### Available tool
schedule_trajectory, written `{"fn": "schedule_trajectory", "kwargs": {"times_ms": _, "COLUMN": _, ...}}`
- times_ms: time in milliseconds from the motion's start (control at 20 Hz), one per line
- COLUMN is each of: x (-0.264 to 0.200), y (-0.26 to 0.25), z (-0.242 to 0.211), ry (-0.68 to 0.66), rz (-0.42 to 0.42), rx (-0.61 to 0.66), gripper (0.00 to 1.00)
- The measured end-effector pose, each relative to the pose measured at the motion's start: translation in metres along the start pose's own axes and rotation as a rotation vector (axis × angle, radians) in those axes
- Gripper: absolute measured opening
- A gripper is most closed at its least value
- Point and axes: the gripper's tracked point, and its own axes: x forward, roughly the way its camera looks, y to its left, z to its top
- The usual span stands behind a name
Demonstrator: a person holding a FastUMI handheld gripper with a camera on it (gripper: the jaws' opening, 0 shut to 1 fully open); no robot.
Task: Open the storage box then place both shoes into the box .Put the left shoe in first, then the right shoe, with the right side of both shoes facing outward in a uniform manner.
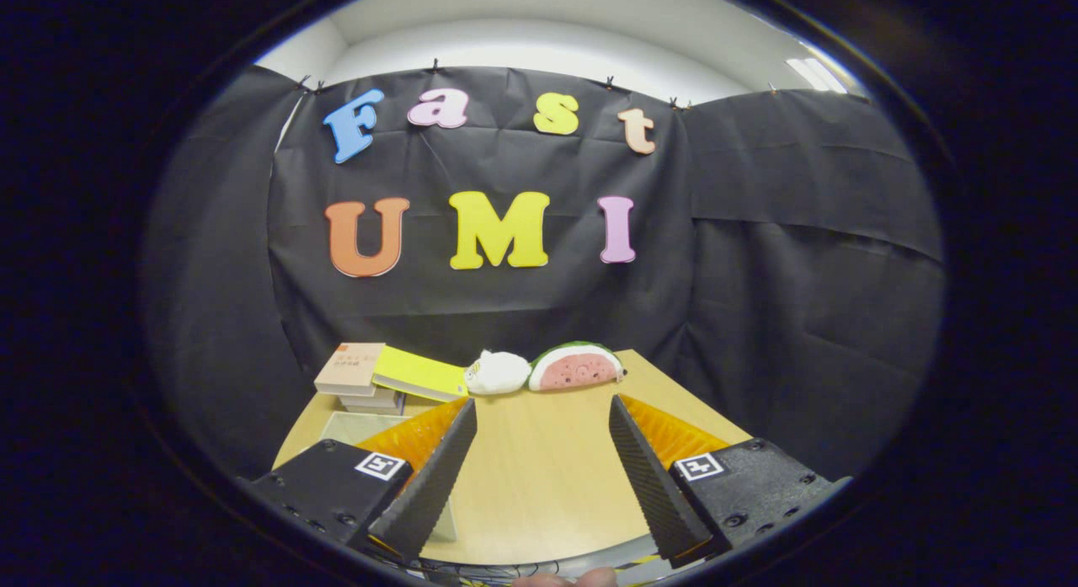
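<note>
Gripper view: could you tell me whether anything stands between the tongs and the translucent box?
Nothing visible does; the open tongs hold nothing, and the translucent box lies right beside the left finger, before the books.

- The table (539, 477) is pale wood, with a black cloth wall close behind its far edge.
- At the far edge rests a plush watermelon slice (578, 367), cut face toward the room; take it as the landmark.
- Touching the watermelon's left end lies a small white plush toy (497, 373).
- Left of that toy sits a yellow book (418, 374), tilted, one end propped on a stack of books (352, 379).
- The stack stands farthest left of the watermelon, topped by a tan cover.
- Nearer than the stack lies a pale, translucent flat thing (349, 426); what it is cannot be told.
- The claw (543, 427) hangs open over bare wood, nearer than the watermelon.
</note>
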Motion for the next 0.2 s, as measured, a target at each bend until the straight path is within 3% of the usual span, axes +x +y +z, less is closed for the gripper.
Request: {"fn": "schedule_trajectory", "kwargs": {"times_ms": 200, "x": -0.0082, "y": 0.0034, "z": 0.0109, "ry": -0.028, "rz": 0.004, "rx": -0.011, "gripper": 1.0}}
